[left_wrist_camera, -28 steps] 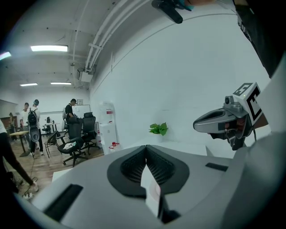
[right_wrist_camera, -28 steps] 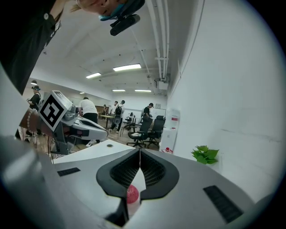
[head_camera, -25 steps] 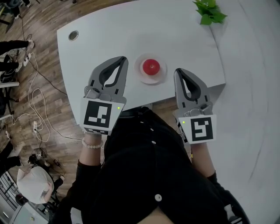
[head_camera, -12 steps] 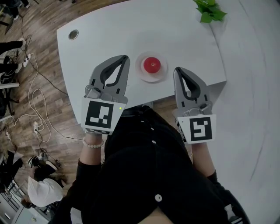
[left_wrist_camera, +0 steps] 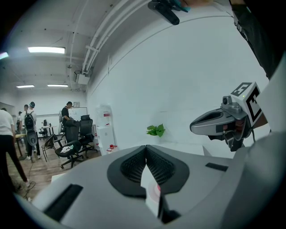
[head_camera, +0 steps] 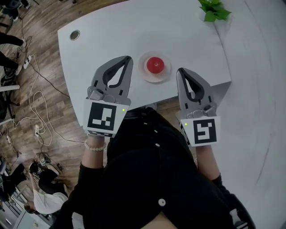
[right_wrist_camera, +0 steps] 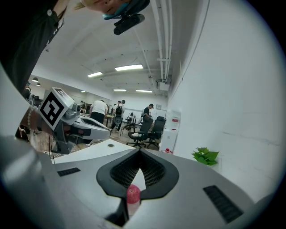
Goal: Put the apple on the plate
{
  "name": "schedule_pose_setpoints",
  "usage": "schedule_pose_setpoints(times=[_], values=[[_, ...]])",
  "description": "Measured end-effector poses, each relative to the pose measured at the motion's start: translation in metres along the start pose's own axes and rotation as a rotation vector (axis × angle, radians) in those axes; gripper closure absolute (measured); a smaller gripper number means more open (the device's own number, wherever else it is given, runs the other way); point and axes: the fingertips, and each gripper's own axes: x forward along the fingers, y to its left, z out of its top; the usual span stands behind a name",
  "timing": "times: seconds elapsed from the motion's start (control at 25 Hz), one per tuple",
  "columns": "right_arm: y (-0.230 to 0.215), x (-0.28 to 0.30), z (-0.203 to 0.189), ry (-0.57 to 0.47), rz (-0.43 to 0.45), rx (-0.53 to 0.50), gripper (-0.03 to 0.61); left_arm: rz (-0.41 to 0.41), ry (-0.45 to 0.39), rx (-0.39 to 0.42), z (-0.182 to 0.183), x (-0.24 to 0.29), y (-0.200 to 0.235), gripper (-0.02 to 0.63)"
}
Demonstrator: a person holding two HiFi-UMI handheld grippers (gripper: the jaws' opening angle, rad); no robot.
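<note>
Apple (head_camera: 155, 65) sitting on plate (head_camera: 154, 80), on white table (head_camera: 111, 36), ahead of and between the two gripper tips, touching neither, left gripper (head_camera: 128, 58) jaws together, empty, right gripper (head_camera: 180, 71) jaws together, empty, plant (head_camera: 213, 11) well beyond right gripper.

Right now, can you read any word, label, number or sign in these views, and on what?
No text is readable.
Left hand-held gripper: black-and-white square marker, no letters.
Right hand-held gripper: same kind of marker, no letters.
Dispenser: red label, too small to read.
</note>
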Motion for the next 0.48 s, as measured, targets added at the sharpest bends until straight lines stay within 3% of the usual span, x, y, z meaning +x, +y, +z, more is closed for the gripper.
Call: schedule_pose_setpoints(times=[0.48], values=[[0.0055, -0.0052, -0.0025, 0.003, 0.005, -0.016, 0.538, -0.01, 0.0, 0.003, -0.0009, -0.0041, -0.0059, 0.598]])
